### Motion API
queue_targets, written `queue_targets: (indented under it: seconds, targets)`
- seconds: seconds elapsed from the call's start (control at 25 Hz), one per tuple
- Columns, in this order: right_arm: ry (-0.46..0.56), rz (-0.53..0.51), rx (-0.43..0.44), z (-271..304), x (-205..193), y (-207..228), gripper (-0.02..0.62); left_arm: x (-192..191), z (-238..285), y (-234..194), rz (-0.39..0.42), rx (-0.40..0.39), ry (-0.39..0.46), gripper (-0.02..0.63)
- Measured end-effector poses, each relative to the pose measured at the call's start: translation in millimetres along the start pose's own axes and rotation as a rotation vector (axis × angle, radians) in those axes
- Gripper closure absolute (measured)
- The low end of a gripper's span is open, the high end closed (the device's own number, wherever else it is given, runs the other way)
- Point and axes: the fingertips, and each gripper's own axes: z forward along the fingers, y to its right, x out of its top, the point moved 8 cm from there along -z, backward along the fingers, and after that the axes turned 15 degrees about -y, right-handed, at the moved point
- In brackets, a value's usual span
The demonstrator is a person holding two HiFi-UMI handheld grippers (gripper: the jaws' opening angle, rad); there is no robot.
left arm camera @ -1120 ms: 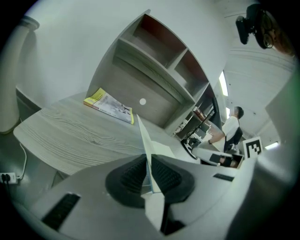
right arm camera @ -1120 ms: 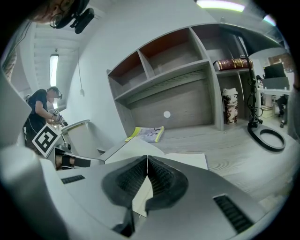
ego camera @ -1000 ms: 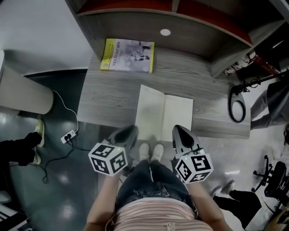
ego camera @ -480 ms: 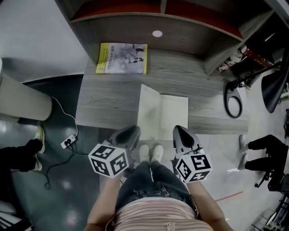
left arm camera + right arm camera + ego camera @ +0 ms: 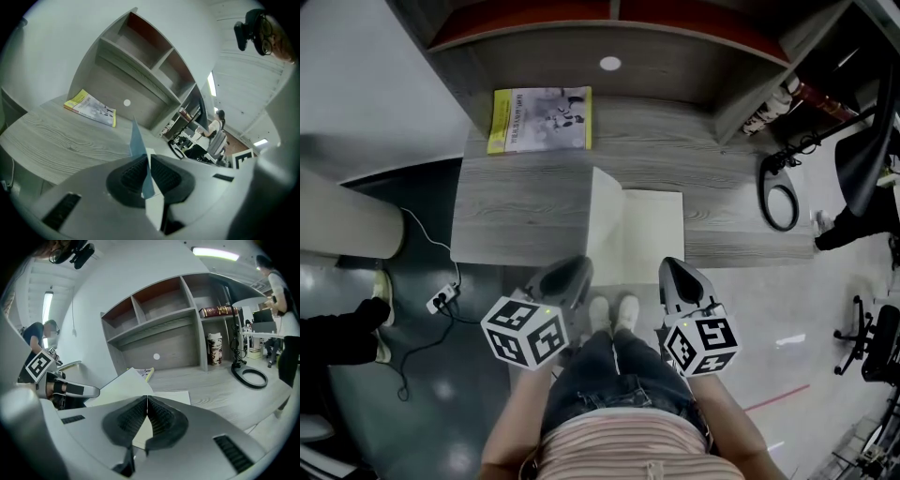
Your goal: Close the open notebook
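A yellow booklet (image 5: 539, 119) lies flat at the far left corner of the desk (image 5: 516, 206), well apart from the work.

The left gripper (image 5: 565, 277) reaches in over the near edge, at the notebook's near left corner. Its jaws are closing on the raised left leaf (image 5: 603, 220). In the left gripper view the thin sheet stands edge-on between the two pads, and both appear to press on it.

The notebook (image 5: 654, 225) sits at the middle of the near edge. Its right half lies flat on the desk. The left leaf is lifted off the wood and stands steeply, so from above it shows only as a narrow strip beside the spine.

The right gripper (image 5: 680, 278) hovers over the near edge by the notebook's near right corner. Its jaws are pressed together with nothing between them. The flat page shows beyond them, and I cannot tell whether the gripper touches it.

As I judge it, the closing is roughly half done: the leaf is gripped and raised. It has yet to be carried over the spine, laid on the right half and let go. The notebook is not shut yet.
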Motion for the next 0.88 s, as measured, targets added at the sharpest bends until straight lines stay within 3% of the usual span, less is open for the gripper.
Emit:
queue_targets:
  seconds: [0.88]
  targets:
    - [0.028, 0.071, -0.107, -20, -8, 22, 0.586, 14, 24, 35, 0.079, -0.128, -0.053, 0.575]
